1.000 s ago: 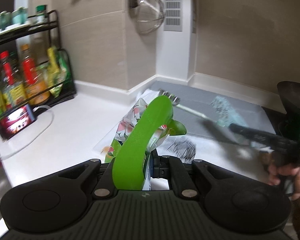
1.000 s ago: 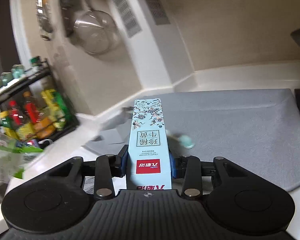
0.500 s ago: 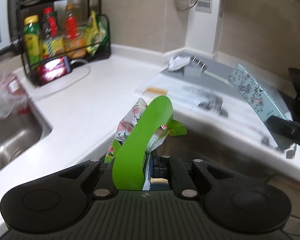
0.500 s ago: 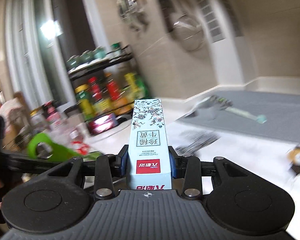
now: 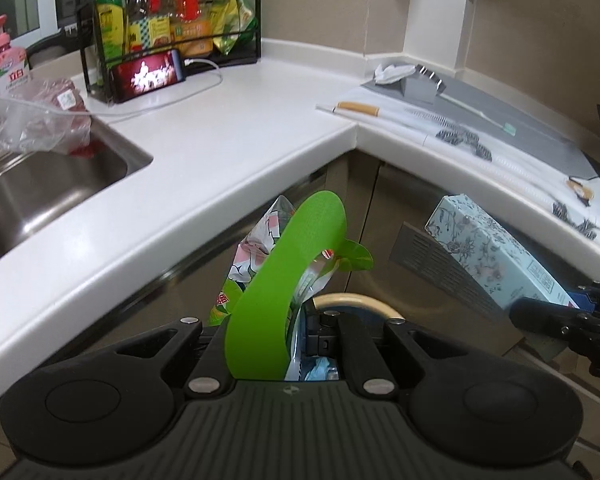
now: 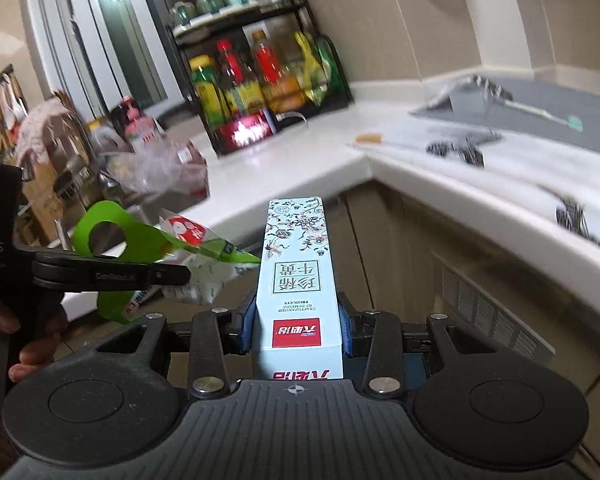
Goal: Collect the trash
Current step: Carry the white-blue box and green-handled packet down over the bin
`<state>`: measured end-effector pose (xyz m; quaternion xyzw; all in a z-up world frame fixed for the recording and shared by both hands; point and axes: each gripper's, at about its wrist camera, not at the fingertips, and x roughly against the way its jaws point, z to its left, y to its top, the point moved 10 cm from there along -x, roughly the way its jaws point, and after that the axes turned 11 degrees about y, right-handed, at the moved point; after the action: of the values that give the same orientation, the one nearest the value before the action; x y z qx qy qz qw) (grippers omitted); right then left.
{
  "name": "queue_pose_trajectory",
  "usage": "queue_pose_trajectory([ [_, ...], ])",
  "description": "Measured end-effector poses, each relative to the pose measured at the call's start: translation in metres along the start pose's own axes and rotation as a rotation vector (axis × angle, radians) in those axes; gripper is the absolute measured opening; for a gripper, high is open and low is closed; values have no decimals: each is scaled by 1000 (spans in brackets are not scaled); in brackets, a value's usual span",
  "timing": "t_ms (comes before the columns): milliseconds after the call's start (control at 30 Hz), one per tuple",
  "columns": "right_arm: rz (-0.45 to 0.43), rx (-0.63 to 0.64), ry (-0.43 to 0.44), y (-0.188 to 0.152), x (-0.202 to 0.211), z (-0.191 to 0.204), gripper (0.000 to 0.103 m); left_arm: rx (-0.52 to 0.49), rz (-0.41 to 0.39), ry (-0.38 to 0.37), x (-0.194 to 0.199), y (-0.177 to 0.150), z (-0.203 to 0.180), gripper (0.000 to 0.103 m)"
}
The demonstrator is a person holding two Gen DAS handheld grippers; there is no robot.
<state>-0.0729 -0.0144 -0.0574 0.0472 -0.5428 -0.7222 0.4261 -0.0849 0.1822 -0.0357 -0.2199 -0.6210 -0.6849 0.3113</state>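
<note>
Below the white L-shaped counter (image 5: 228, 148) edge, the left claw (image 5: 296, 320) is clamped on a crinkled foil wrapper (image 5: 260, 256) with a flat green plastic loop (image 5: 292, 276), while the right claw (image 6: 298, 320) grips a rectangular pale-blue floral carton (image 6: 296, 264) before beige cabinet fronts (image 6: 384, 240).

box (image 6: 296, 264) showing pale blue, floral print, red label | wrapper (image 5: 284, 280) showing bright green | counter (image 5: 220, 136) looking white | mat (image 5: 512, 108) looking grey
</note>
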Motion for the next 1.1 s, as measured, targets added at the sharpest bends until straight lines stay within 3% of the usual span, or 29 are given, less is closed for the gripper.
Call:
queue_pose_trajectory([
  [500,66,28,-50,-12,-12,8,41,0,28,-15,-11,-16,-2,6],
  [1100,130,-68,-92,-29,-30,-15,41,11,92,-41,-34,-33,-11,6],
])
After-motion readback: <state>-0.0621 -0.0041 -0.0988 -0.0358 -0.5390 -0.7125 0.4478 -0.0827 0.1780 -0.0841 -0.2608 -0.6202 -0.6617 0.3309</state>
